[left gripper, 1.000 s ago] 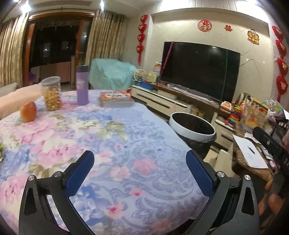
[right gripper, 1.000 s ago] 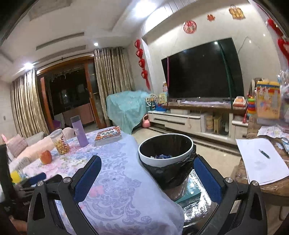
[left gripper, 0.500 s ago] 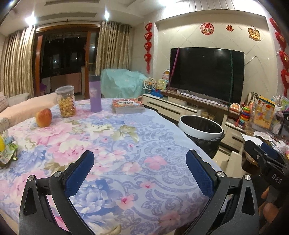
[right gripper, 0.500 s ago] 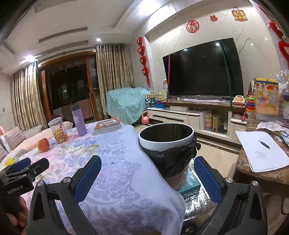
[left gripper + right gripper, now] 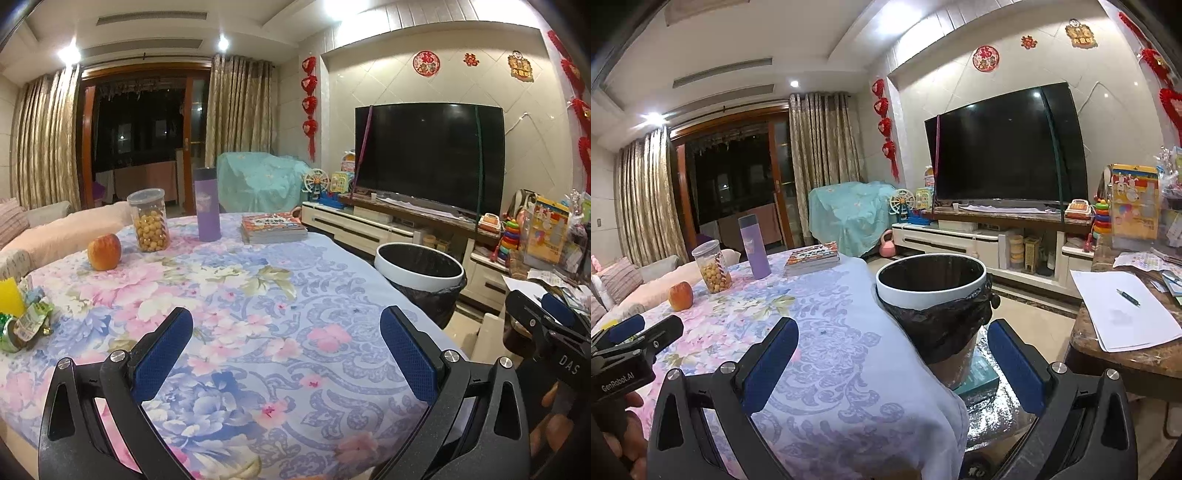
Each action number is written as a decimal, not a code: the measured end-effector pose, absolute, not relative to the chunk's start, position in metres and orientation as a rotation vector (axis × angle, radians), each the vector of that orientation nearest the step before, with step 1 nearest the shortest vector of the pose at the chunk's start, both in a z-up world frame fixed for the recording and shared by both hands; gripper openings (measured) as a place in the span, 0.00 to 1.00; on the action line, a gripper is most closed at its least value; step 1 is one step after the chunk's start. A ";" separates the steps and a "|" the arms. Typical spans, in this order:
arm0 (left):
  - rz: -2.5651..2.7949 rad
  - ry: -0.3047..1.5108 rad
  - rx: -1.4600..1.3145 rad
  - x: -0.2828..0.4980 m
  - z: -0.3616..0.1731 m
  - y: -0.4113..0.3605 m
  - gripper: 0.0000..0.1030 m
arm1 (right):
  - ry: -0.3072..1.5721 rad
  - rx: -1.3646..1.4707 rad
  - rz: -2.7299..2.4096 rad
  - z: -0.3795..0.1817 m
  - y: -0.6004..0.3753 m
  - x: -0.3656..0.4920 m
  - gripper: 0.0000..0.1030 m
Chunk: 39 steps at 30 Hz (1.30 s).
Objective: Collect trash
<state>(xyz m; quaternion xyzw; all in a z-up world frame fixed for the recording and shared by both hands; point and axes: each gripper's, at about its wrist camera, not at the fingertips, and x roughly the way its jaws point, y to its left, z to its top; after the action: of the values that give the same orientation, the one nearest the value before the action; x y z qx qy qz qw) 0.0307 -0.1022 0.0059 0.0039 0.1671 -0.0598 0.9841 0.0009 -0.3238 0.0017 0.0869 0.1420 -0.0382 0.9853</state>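
Observation:
A white-rimmed trash bin (image 5: 419,273) with a black liner stands off the table's right edge; it also shows in the right wrist view (image 5: 932,291). Crumpled green and yellow wrappers (image 5: 22,317) lie at the table's left edge. My left gripper (image 5: 286,349) is open and empty over the floral tablecloth (image 5: 258,295). My right gripper (image 5: 892,360) is open and empty, low in front of the bin, at the table's near corner. Each gripper shows at the edge of the other's view.
An apple (image 5: 104,252), a snack jar (image 5: 147,219), a purple bottle (image 5: 207,204) and books (image 5: 273,227) sit at the table's far side. A marble side table (image 5: 1123,332) with paper and pen stands right. A TV cabinet (image 5: 979,240) lies beyond the bin.
Both grippers have pulled back and lowered; the bin's inside is out of sight now. The wrappers have come into the left view. Both stay open.

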 end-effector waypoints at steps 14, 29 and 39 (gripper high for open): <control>-0.110 0.333 0.013 0.028 0.006 -0.103 1.00 | 0.281 0.189 -0.075 0.002 -0.327 -0.002 1.00; -0.112 0.332 0.021 0.030 0.005 -0.102 1.00 | 0.283 0.192 -0.066 0.002 -0.326 -0.002 1.00; -0.118 0.335 0.020 0.030 0.004 -0.103 1.00 | 0.283 0.193 -0.066 0.001 -0.326 -0.002 1.00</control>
<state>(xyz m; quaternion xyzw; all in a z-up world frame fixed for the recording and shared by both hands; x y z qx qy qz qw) 0.0303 -0.1033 0.0040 0.0102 0.1667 -0.0586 0.9842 -0.0018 -0.3257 0.0014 0.0958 0.1407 -0.0327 0.9849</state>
